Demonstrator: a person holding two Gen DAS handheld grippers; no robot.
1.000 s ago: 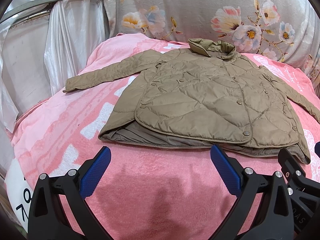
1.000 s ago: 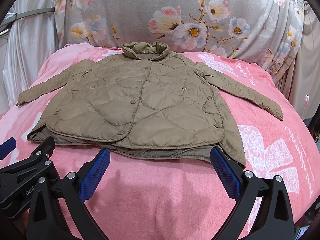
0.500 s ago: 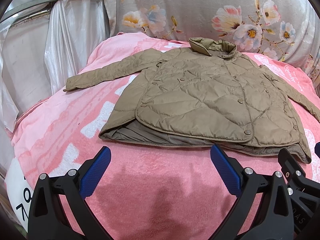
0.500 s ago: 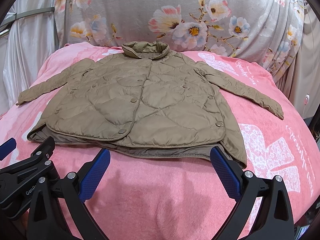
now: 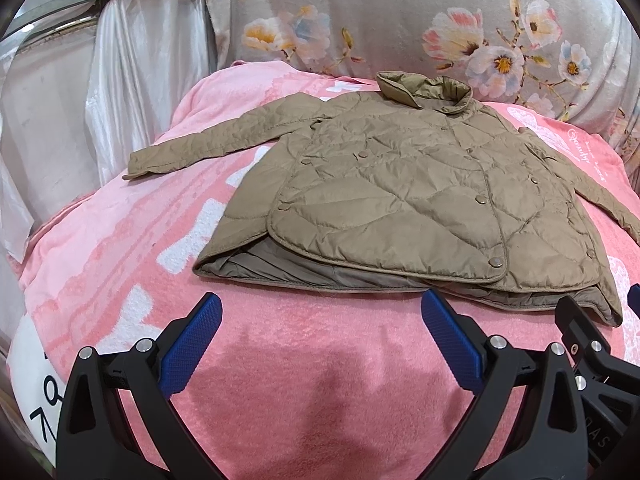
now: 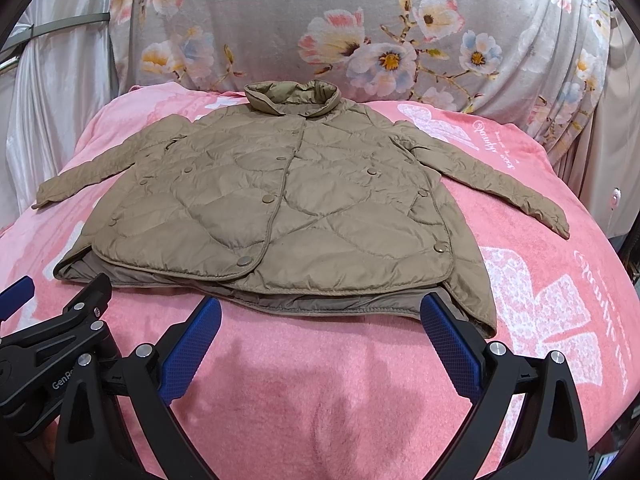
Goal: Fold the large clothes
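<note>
Khaki quilted jacket [image 6: 276, 208] flat on pink blanket [image 6: 320, 380], "GenRo…" on left gripper [image 5: 320, 320], both jaws released, empty

home bedroom | pink blanket [image 5: 280, 360] | floral cloth [image 6: 280, 32] | white curtain [image 5: 132, 60]

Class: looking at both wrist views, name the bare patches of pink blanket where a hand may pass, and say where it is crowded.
Free: the blanket strip between the jacket hem and both open tongs; the patch beside the left sleeve; the patch below the right sleeve. Crowded: the middle, under the jacket's body.
</note>
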